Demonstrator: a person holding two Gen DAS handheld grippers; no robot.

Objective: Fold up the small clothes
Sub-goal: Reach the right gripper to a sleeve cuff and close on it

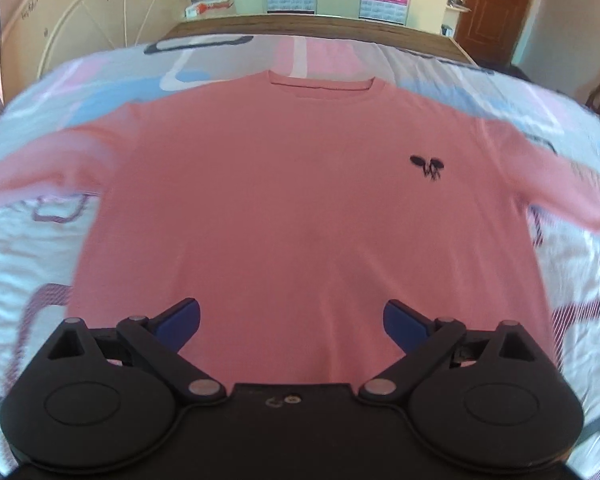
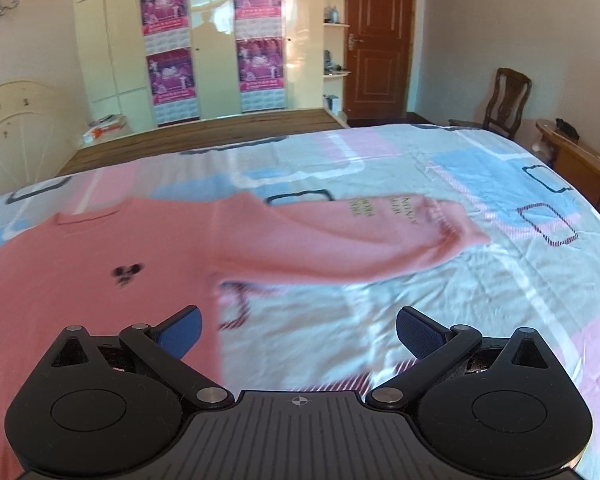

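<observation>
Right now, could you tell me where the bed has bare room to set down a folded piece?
Bare bedsheet lies right of the pink shirt, below its outstretched sleeve. Another strip runs beyond the collar toward the wooden bed edge. The middle is crowded: the shirt covers it.

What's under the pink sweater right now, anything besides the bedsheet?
The pink sweater lies flat, front up, on the patterned bedsheet, which shows all around it. No lumps suggest anything beneath, but the sheet directly under it is covered. Both grippers, left and right, are open above it.
</observation>
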